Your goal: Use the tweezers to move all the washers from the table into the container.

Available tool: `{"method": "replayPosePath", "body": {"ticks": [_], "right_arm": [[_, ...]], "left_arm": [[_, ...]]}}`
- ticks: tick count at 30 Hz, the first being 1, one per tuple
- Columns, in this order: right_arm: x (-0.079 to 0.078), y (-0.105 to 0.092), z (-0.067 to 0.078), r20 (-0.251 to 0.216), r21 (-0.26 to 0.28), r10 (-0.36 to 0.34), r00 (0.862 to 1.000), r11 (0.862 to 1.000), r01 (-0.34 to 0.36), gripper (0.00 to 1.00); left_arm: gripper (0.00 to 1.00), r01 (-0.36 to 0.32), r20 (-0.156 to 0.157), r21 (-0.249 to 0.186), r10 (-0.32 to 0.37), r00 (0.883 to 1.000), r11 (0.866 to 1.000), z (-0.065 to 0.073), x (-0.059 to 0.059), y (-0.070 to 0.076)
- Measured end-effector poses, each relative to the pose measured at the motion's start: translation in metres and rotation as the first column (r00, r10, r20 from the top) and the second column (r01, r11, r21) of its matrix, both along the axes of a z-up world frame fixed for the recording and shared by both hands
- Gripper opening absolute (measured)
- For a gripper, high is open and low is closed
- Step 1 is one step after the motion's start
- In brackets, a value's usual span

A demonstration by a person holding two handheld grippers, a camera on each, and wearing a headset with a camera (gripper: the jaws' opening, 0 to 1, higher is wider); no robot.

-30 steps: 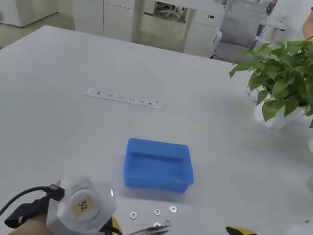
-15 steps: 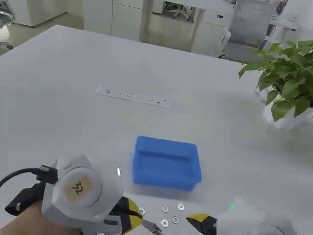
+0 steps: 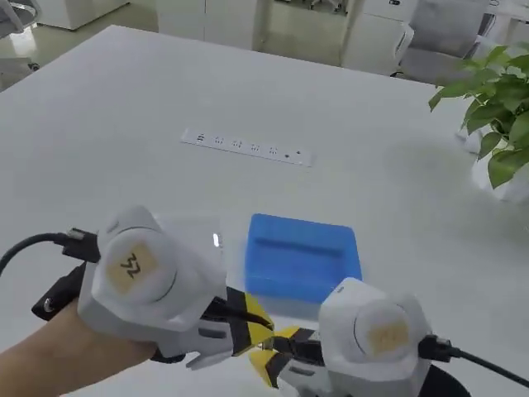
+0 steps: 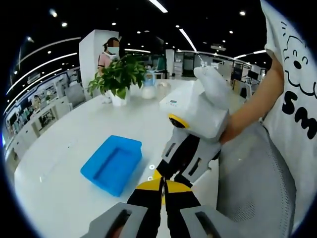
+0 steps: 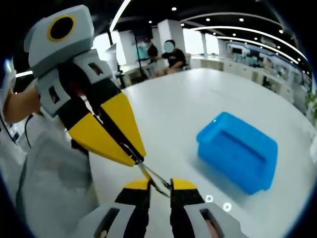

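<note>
container [image 3: 303, 256] | power strip [image 3: 245, 147] beyond | plant [image 3: 496, 107] right | right gripper [image 3: 277, 354] overlaps container front

The left gripper [image 4: 162, 186] and right gripper [image 5: 159, 187] share yellow-tipped black tongs and angular white housings with round tan badges (the left's shows a dark zigzag). A black cable [image 3: 29, 246] runs from each. The person's white T-shirt [image 4: 292, 99] carries black print.
</note>
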State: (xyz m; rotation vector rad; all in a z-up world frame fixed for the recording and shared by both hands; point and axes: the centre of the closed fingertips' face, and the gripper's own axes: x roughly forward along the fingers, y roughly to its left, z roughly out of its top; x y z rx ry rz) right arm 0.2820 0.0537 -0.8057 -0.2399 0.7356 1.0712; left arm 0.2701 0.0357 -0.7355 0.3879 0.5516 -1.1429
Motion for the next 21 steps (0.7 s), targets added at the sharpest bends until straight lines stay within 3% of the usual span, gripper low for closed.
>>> {"method": "replayPosePath", "body": {"ticks": [5,12,21], "right_arm": [[0.008,0.002,-0.004,0.000,0.005,0.003,1.000,1.000,-0.003,0.12],[0.013,0.002,-0.011,-0.021,0.010,-0.009,1.000,1.000,0.010,0.12],[0.017,0.001,-0.016,-0.012,-0.008,-0.003,1.000,1.000,0.003,0.13]], "left_arm": [[0.00,-0.009,0.005,0.011,0.009,1.000,1.000,-0.004,0.009,0.003],[0.00,0.005,0.012,0.040,-0.006,1.000,0.999,-0.010,0.014,0.001],[0.00,0.018,0.020,0.067,-0.019,1.000,0.998,-0.015,0.018,0.001]]}}
